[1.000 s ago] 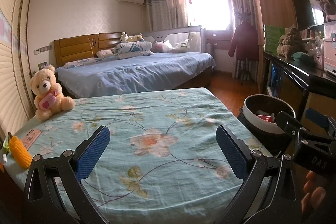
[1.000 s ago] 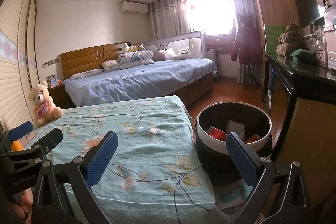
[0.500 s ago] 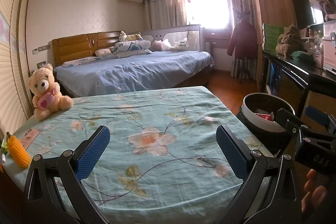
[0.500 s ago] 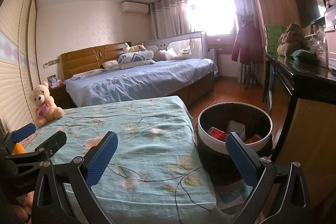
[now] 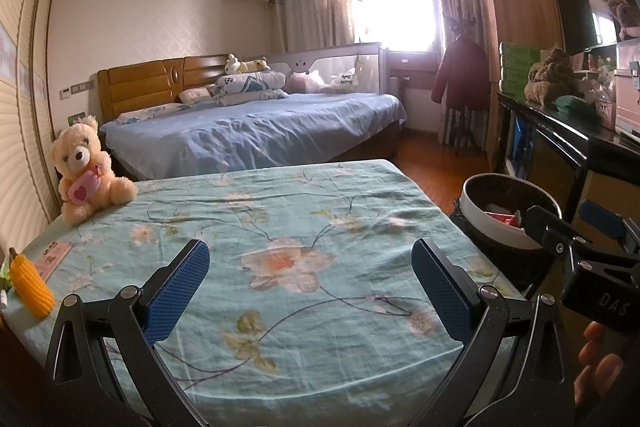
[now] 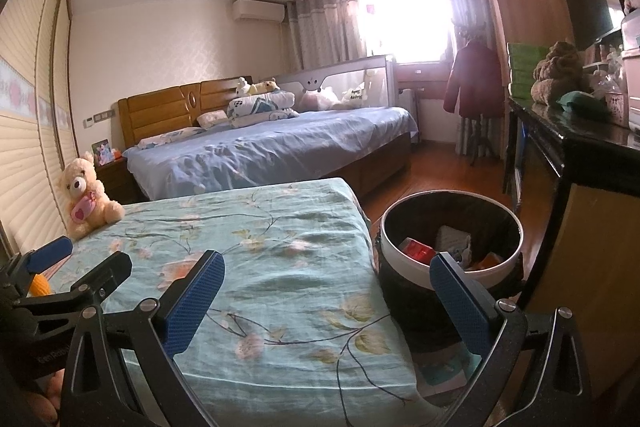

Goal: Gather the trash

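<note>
Bedroom ahead: from your left wrist, the left gripper (image 5: pixel 310 281) gapes wide and empty over the floral bed (image 5: pixel 280 227), corn cob (image 5: pixel 30 285) at its left edge; from your right wrist, the right gripper (image 6: pixel 328 293) gapes wide beside the trash bin (image 6: pixel 450 227) holding wrappers

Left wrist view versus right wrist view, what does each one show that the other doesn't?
Only the left wrist view shows the whole yellow corn toy and the pink card beside it at the table's left edge. Only the right wrist view looks down into the trash bin, showing red and white wrappers, plus paper on the floor beneath it. Both show the floral tablecloth, teddy bear, blue bed, and both grippers open and empty.
</note>
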